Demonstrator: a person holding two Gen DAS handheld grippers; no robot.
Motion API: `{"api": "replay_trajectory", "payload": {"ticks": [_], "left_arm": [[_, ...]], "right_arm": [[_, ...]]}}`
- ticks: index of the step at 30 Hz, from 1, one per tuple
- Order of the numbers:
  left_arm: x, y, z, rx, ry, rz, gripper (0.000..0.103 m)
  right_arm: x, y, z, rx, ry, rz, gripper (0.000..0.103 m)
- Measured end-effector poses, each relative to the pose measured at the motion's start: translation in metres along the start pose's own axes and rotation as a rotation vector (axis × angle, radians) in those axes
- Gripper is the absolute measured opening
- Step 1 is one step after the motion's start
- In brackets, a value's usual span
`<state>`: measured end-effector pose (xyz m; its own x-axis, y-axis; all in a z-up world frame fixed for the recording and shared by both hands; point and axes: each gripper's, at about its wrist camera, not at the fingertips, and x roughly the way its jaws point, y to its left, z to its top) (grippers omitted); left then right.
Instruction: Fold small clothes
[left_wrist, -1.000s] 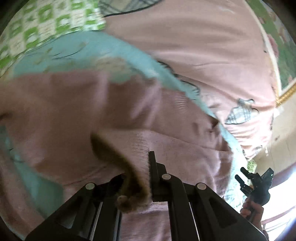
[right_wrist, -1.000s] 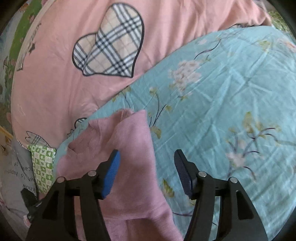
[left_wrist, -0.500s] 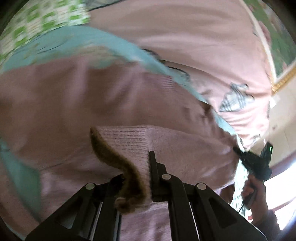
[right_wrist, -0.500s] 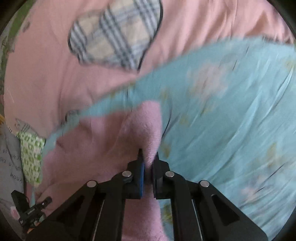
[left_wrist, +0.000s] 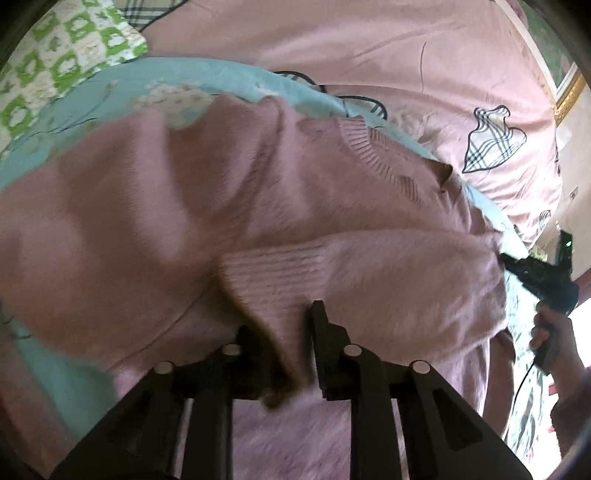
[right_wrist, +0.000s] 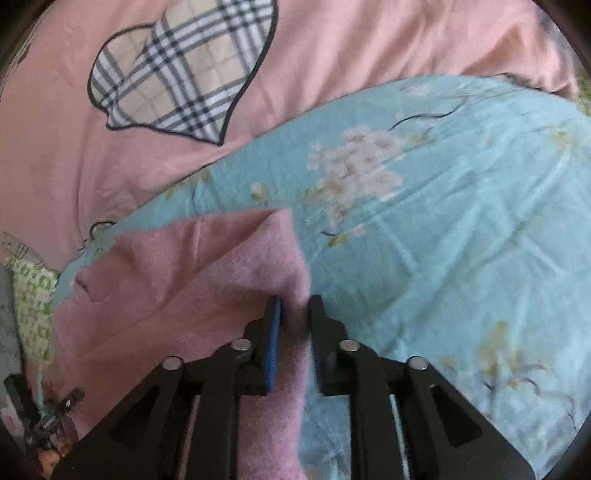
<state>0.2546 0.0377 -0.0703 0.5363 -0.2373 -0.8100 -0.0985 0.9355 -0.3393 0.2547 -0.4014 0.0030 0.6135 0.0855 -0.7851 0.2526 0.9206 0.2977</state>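
Left gripper (left_wrist: 282, 332) pinches the ribbed cuff of the pink sweater (left_wrist: 184, 206), which lies on the blue floral sheet (right_wrist: 424, 221). Right gripper (right_wrist: 295, 317), at 3 o'clock in the left view, clamps a sweater fold.

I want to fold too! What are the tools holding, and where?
Both hold the pink sweater: the left tool pinches its ribbed cuff, the right tool its folded side edge.

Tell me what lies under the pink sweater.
The pink sweater lies on a light blue floral sheet, which spreads over a pink quilt. The sheet directly beneath the sweater is covered.
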Motion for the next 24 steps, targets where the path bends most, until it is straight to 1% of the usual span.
{"api": "replay_trajectory", "payload": {"ticks": [1,2,4,6,9,12,15,18,20,21,23,24], "left_arm": [[-0.005,0.004,-0.003,-0.002,0.001,0.007,0.024],[-0.012,0.008,-0.006,-0.008,0.003,0.007,0.026],[-0.029,0.017,-0.015,-0.031,-0.003,-0.002,0.037],[-0.045,0.025,-0.022,-0.051,-0.012,0.006,0.041],[-0.074,0.043,-0.037,-0.089,-0.023,0.027,0.042],[-0.098,0.065,-0.052,-0.145,-0.024,0.044,0.047],[-0.122,0.092,-0.069,-0.207,-0.032,0.088,0.048],[-0.141,0.119,-0.082,-0.278,-0.054,0.136,0.049],[-0.147,0.135,-0.088,-0.323,-0.052,0.160,0.055],[-0.148,0.146,-0.092,-0.358,-0.048,0.170,0.060],[-0.146,0.158,-0.093,-0.406,-0.035,0.181,0.063],[-0.142,0.163,-0.092,-0.424,-0.029,0.182,0.066]], "right_arm": [[-0.009,0.003,0.000,0.007,-0.013,-0.019,0.023],[-0.021,0.007,-0.002,0.019,-0.031,-0.014,0.025],[-0.036,0.012,-0.009,0.037,-0.050,0.032,0.030],[-0.051,0.023,-0.022,0.025,-0.056,0.066,0.037],[-0.067,0.046,-0.051,-0.003,-0.045,0.126,0.042],[-0.074,0.070,-0.080,-0.028,-0.004,0.173,0.043],[-0.077,0.092,-0.113,-0.052,0.047,0.213,0.043],[-0.077,0.106,-0.131,-0.061,0.077,0.236,0.044],[-0.077,0.115,-0.145,-0.072,0.098,0.247,0.044],[-0.077,0.120,-0.150,-0.083,0.107,0.249,0.044],[-0.077,0.127,-0.157,-0.100,0.118,0.247,0.044],[-0.077,0.129,-0.160,-0.102,0.124,0.248,0.044]]}}
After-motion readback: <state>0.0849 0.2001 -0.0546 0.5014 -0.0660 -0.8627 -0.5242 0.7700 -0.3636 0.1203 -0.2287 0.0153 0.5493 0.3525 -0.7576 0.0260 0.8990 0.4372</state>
